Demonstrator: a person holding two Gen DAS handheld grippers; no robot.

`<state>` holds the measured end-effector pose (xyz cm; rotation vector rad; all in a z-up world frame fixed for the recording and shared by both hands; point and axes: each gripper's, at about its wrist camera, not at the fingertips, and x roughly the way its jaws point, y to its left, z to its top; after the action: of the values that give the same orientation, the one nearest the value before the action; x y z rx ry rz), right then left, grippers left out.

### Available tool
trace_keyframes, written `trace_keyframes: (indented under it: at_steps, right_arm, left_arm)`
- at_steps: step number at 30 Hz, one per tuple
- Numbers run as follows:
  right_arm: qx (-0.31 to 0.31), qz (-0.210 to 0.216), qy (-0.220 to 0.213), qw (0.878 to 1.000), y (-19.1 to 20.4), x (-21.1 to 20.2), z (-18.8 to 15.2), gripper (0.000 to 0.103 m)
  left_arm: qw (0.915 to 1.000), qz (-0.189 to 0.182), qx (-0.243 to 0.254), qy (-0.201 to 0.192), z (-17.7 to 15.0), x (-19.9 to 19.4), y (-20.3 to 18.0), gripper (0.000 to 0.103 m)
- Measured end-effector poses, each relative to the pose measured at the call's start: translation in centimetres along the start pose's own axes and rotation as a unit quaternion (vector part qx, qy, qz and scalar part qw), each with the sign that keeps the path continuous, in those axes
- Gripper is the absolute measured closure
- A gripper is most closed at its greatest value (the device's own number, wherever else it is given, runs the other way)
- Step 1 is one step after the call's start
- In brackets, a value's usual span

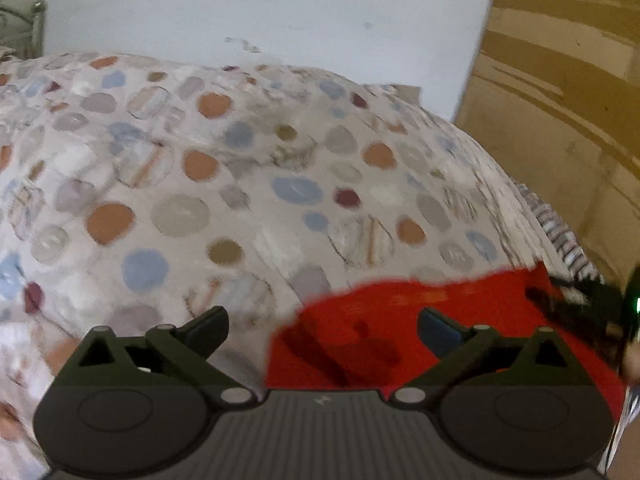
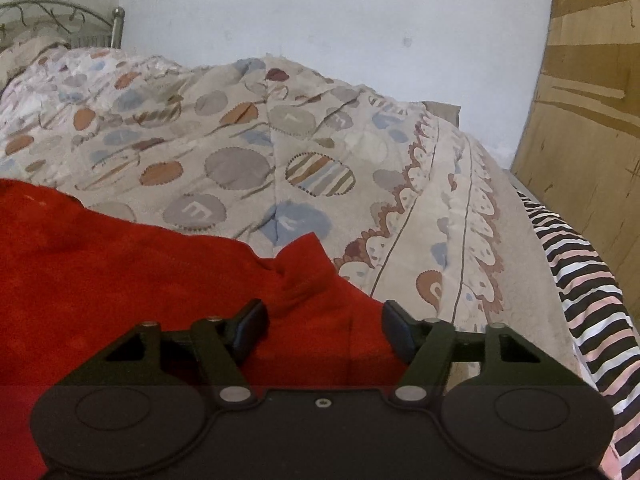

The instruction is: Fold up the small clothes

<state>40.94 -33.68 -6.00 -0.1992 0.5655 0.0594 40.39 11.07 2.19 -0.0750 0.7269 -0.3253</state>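
A red garment (image 1: 400,340) lies spread on a bedspread (image 1: 240,180) printed with round patches. In the left wrist view my left gripper (image 1: 322,320) hangs wide open over the garment's left edge; nothing is between its fingers, and this view is blurred. In the right wrist view the red garment (image 2: 120,272) fills the lower left. My right gripper (image 2: 325,312) stands about half open over the garment's right corner. A raised fold of red cloth lies between its fingers, and the pads do not visibly press on it.
The bedspread (image 2: 280,160) runs back to a pale wall (image 2: 360,20). A black, white and pink striped cloth (image 2: 588,300) hangs along the bed's right edge. A brown board (image 2: 592,100) stands on the right and a metal headboard (image 2: 60,16) at the far left.
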Motion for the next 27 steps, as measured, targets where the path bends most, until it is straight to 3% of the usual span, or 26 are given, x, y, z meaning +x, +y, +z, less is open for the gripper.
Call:
trace_keyframes:
  at_steps: [1, 3, 4, 5, 9, 12, 16, 19, 22, 23, 26, 27]
  right_arm:
    - [-0.001, -0.004, -0.007, 1.000, 0.1, -0.2, -0.1, 0.052]
    - [-0.010, -0.002, -0.017, 1.000, 0.3, -0.5, -0.1, 0.076]
    - [-0.017, -0.004, -0.023, 1.000, 0.5, -0.7, -0.2, 0.081]
    - [-0.020, -0.007, -0.028, 0.999, 0.6, -0.8, -0.2, 0.092]
    - [-0.004, -0.031, -0.049, 0.998, 0.1, -1.6, -0.1, 0.095]
    - [0.009, -0.038, -0.026, 0.999, -0.3, -0.6, -0.7, 0.093]
    - [0.000, -0.053, -0.020, 0.998, 0.2, 0.0, -1.1, 0.090]
    - [-0.005, -0.054, -0.017, 0.998, 0.4, 0.1, -1.2, 0.087]
    - [-0.009, -0.038, -0.008, 0.999, 0.2, 0.0, -0.8, 0.079]
    - [-0.007, -0.029, -0.007, 1.000, 0.0, -0.3, -0.6, 0.067]
    - [-0.013, -0.013, -0.030, 0.999, -0.5, -2.3, 0.1, 0.007]
    - [-0.023, -0.022, -0.044, 0.999, -0.5, -3.1, 0.2, 0.002]
  left_arm:
    - [1.0000, 0.007, 0.006, 0.002, -1.1, 0.5, -0.7, 0.001]
    - [0.9990, 0.030, 0.033, 0.009, -3.1, 1.5, -2.4, 0.001]
    - [0.9976, 0.043, 0.054, 0.010, -3.9, 1.9, -3.2, 0.001]
    - [0.9959, 0.057, 0.069, 0.007, -4.4, 2.2, -3.9, 0.001]
    - [0.9876, 0.132, 0.084, -0.015, -4.7, 3.1, -4.4, 0.001]
    - [0.9824, 0.176, 0.061, -0.014, -4.2, 4.0, -2.6, 0.000]
    - [0.9898, 0.136, -0.041, 0.007, -4.3, 4.7, 1.0, 0.000]
    - [0.9919, 0.108, -0.066, 0.006, -4.8, 4.3, 1.8, 0.000]
    - [0.9925, 0.088, -0.085, 0.003, -5.1, 3.0, 2.1, 0.001]
    - [0.9926, 0.085, -0.087, -0.001, -5.1, 2.5, 2.1, 0.001]
    - [0.9922, 0.090, -0.085, -0.014, -5.6, 0.6, 1.7, 0.001]
    - [0.9918, 0.093, -0.086, -0.020, -6.0, 0.0, 1.6, 0.001]
